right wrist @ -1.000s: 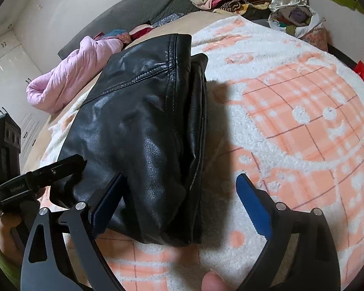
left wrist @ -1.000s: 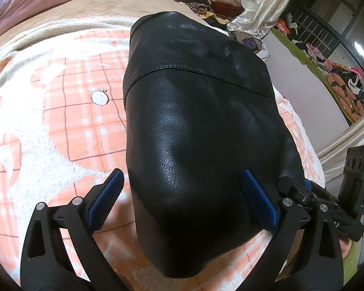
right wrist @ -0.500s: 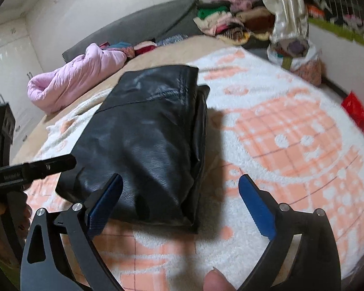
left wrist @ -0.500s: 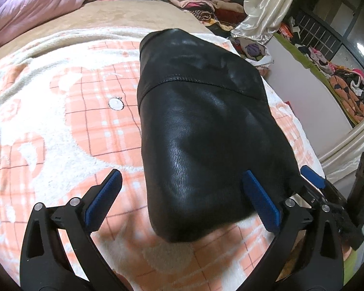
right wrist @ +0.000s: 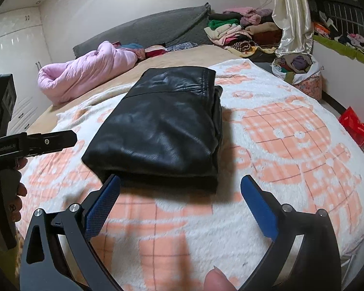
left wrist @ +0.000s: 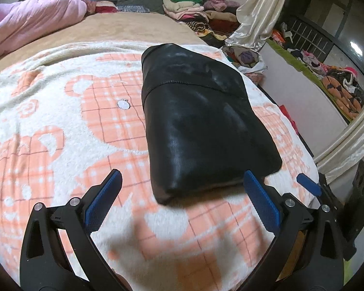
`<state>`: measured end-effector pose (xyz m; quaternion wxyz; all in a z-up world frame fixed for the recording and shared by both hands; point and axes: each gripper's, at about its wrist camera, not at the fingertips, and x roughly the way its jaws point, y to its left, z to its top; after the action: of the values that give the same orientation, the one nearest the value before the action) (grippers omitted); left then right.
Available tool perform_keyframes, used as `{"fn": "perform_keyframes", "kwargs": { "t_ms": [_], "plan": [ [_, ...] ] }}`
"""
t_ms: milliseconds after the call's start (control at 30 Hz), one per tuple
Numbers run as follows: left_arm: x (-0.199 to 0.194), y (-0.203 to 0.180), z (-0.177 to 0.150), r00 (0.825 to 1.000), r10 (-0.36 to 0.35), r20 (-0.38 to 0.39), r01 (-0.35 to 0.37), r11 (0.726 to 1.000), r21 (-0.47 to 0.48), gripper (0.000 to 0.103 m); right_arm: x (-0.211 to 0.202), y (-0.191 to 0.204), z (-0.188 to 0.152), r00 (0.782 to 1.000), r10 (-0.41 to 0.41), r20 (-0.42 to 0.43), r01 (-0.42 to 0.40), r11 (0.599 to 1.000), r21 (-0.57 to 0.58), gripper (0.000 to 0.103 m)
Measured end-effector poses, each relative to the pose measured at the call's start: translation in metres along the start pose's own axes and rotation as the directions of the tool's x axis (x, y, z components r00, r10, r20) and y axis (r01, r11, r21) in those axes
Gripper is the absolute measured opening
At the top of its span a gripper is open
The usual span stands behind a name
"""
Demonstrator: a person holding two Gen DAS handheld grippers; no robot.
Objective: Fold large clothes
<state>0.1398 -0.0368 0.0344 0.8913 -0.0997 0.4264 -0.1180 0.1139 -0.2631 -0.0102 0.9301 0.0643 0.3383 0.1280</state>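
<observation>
A black leather jacket [left wrist: 201, 126] [right wrist: 162, 126] lies folded into a thick rectangle on the orange-and-white checked blanket [left wrist: 60, 145] [right wrist: 291, 145]. My left gripper [left wrist: 182, 173] is open, its blue pads just short of the jacket's near edge and touching nothing. My right gripper [right wrist: 180, 178] is also open wide, at the jacket's near end, with nothing between its pads. In the left wrist view the right gripper's fingertip [left wrist: 308, 184] shows at the jacket's right corner. In the right wrist view the left gripper's finger [right wrist: 46, 141] reaches in from the left edge, held by a hand.
A pink quilt [left wrist: 29, 24] [right wrist: 85, 72] lies at the head of the bed. Piled clothes [left wrist: 194, 12] [right wrist: 242, 31] and a cream curtain [right wrist: 291, 12] stand beyond. A bag of clothes [right wrist: 298, 72] and a red object [right wrist: 354, 126] sit past the bed's right edge.
Both grippers have drawn back and up from the jacket. It lay between each pair of fingers before; now it lies ahead of the fingertips, untouched.
</observation>
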Motion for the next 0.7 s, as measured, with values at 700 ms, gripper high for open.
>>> {"fn": "perform_keyframes", "kwargs": {
  "t_ms": [700],
  "plan": [
    [-0.029,-0.004,-0.061,0.994,0.090,0.064,-0.094,0.994,0.060,0.094,-0.038,0.009,-0.031,0.998,-0.061,0.014,0.062,0.997,-0.047,0.099]
  ]
}}
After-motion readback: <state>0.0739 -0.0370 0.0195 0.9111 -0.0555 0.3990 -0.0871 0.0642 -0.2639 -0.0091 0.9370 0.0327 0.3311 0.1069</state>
